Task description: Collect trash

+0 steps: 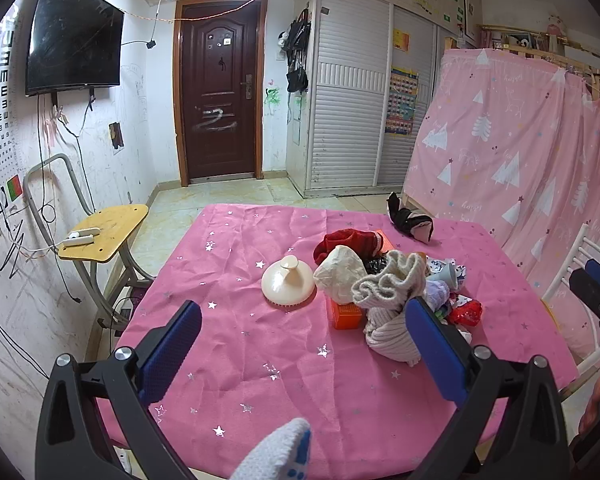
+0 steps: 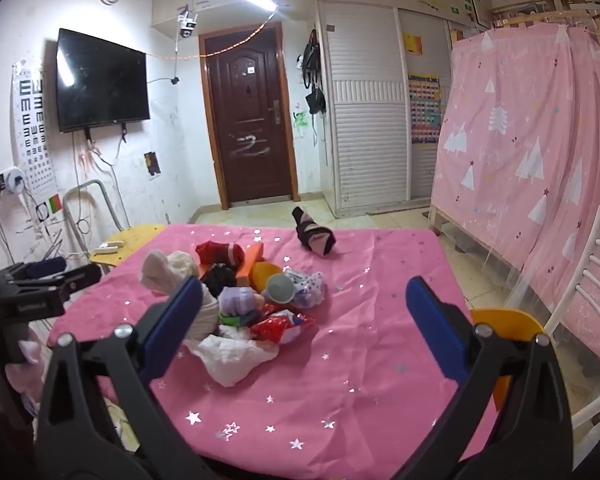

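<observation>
A heap of socks and trash lies on the pink starred tablecloth. It holds a crumpled white wrapper, a red foil wrapper, an orange box, a grey cup and rolled socks. A cream round lid sits left of the heap. My left gripper is open and empty above the table, its right finger next to the heap. My right gripper is open and empty, with the heap near its left finger.
A black and pink sock lies apart at the table's far side. A small yellow side table with a power strip stands left. A white chair and a pink curtain are right. A sock tip pokes up at the near edge.
</observation>
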Motion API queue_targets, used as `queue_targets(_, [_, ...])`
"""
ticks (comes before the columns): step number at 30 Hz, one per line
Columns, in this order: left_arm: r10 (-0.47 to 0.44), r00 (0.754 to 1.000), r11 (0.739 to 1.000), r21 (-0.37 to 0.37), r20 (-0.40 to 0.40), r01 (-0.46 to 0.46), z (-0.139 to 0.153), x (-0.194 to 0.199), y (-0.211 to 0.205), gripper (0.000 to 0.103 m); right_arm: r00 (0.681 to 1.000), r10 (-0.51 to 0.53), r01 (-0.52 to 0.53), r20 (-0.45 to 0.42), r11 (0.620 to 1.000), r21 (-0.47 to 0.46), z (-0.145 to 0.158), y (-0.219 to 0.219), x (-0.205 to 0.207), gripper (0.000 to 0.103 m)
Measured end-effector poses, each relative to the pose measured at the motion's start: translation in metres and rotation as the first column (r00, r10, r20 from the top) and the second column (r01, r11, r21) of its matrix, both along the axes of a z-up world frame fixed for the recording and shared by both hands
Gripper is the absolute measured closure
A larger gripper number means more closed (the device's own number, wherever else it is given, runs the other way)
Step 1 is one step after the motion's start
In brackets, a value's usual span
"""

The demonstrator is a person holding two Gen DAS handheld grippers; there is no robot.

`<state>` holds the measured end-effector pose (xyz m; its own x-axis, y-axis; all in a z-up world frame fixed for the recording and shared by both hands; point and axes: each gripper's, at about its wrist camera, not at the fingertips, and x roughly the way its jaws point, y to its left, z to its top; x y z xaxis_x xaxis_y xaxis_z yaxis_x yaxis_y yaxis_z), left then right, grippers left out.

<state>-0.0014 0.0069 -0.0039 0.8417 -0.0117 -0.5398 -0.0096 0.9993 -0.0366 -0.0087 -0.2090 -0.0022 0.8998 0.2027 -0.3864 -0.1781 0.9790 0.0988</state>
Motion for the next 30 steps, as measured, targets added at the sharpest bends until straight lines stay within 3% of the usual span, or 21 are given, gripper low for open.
queue_targets(30, [0.002, 1.0, 1.0, -0.004, -0.001, -0.002, 0.0006, 0.0002, 0.0, 0.009, 1.0, -0.003, 0.003, 0.012, 1.0, -0.009, 0.0057, 0.0001, -0.0019, 0.006])
